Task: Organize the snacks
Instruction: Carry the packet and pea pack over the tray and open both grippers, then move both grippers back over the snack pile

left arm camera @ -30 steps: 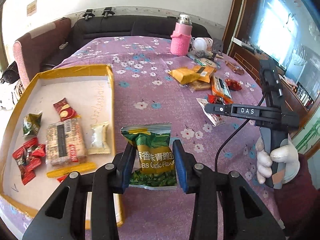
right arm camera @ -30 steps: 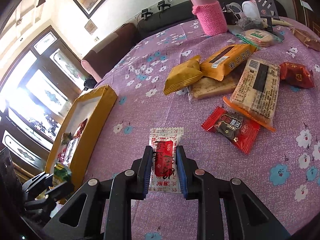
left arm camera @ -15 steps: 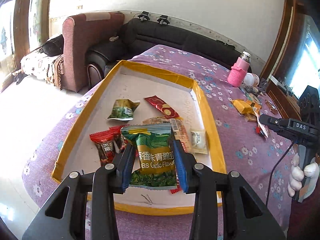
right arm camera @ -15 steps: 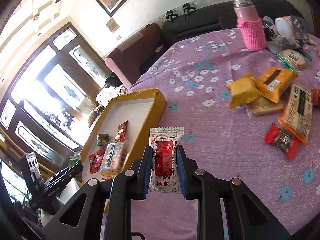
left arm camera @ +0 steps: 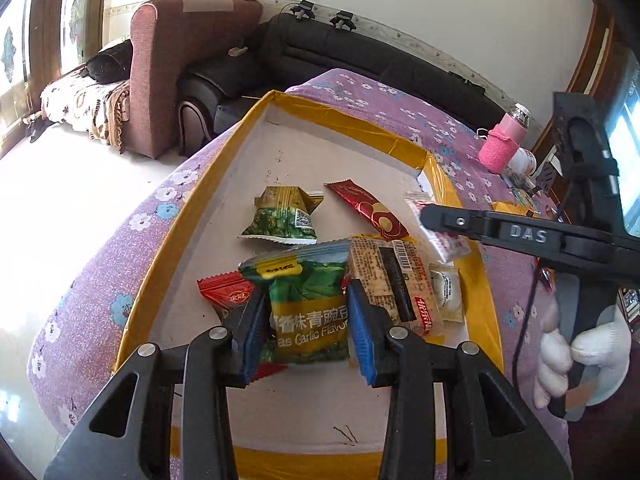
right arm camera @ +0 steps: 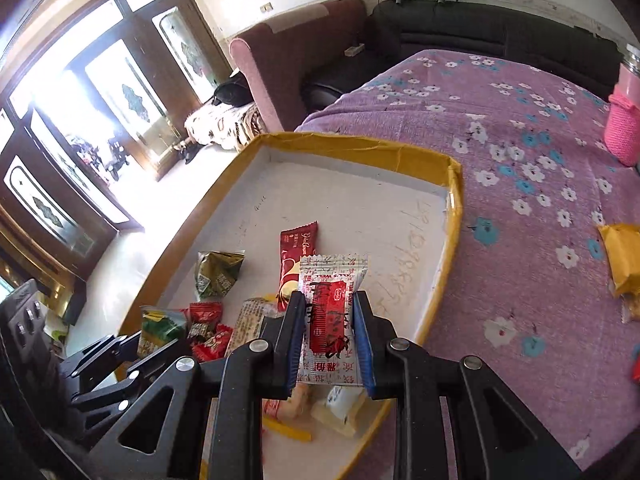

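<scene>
A shallow yellow-rimmed box (left arm camera: 236, 136) (right arm camera: 454, 216) lies on the purple flowered table and holds several snacks. My left gripper (left arm camera: 308, 320) is shut on a green garlic-pea packet (left arm camera: 308, 300) and hangs over the box's near part. My right gripper (right arm camera: 328, 332) is shut on a white packet with a red label (right arm camera: 332, 300) above the box's right side. That white packet (left arm camera: 440, 232) and the right gripper's black body (left arm camera: 528, 236) also show in the left wrist view. In the box lie a green packet (left arm camera: 280, 220), a dark red bar (left arm camera: 368, 210) and a cracker pack (left arm camera: 390, 276).
A pink-sleeved flask (left arm camera: 504, 146) (right arm camera: 624, 128) stands far right on the table. A yellow packet (right arm camera: 622, 256) lies on the cloth right of the box. A gloved hand (left arm camera: 580, 356) holds the right gripper. A sofa (left arm camera: 360, 52) and armchair (left arm camera: 180, 60) stand behind the table.
Both grippers have swung left from the open table to above the box, each still carrying its packet. The right gripper now reaches over the box's right rim.
</scene>
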The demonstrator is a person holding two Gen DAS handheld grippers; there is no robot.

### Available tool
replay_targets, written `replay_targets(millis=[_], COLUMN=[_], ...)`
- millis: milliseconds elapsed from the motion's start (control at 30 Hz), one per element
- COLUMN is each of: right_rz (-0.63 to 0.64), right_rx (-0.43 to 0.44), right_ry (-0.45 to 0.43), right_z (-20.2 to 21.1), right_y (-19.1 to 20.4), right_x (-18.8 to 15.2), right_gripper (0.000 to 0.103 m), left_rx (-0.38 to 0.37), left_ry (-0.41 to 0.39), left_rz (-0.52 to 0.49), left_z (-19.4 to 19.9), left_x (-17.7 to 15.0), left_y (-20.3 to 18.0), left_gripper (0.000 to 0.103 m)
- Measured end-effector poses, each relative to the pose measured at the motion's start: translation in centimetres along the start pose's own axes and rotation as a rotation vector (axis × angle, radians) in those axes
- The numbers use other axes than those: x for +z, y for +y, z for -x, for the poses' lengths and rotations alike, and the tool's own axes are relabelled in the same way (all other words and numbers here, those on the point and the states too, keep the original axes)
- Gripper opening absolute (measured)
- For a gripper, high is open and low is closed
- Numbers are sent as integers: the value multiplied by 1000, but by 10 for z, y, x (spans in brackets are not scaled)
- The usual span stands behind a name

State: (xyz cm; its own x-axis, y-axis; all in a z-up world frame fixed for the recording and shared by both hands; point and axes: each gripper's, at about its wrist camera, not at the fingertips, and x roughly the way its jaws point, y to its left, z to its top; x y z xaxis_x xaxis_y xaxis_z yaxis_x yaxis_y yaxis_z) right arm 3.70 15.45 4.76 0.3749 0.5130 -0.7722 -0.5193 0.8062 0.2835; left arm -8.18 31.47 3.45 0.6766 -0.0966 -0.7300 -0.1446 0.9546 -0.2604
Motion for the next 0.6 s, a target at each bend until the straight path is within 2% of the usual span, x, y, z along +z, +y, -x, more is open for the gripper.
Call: replay_targets(millis=[133, 167, 267, 333, 400, 433, 500, 600], right_rz=[16, 10, 2, -5, -22, -28, -52, -72], right_rx=[-45, -43, -35, -45, -50, -57, -83, -139], right_ry=[-4, -14, -56, -103, -149, -166, -199, -234], right_z=[-19, -15, 8, 33, 60, 73, 101, 140], right_y=[2, 2, -2, -6, -15, -20, -34, -60], right_x=[4, 4, -1, -8, -21, -29, -47, -76], right_gripper=[27, 28, 34, 43, 46, 47, 51, 56], left_rx=[-39, -46, -76, -109, -139, -154, -241, -410], left_ry=[-17, -26, -58, -74, -107, -128, -174, -164], left_rz=[9, 13, 36, 56, 86, 106, 130, 127], left_z=[8, 11, 24, 34, 47, 52, 59, 59], left_x=[-1, -1, -2, -2, -1, -1, -3, -3], left_y=[3, 3, 3, 1, -2, -4, -13, -39], left_gripper=[38, 42, 51, 57, 77, 81, 84, 84])
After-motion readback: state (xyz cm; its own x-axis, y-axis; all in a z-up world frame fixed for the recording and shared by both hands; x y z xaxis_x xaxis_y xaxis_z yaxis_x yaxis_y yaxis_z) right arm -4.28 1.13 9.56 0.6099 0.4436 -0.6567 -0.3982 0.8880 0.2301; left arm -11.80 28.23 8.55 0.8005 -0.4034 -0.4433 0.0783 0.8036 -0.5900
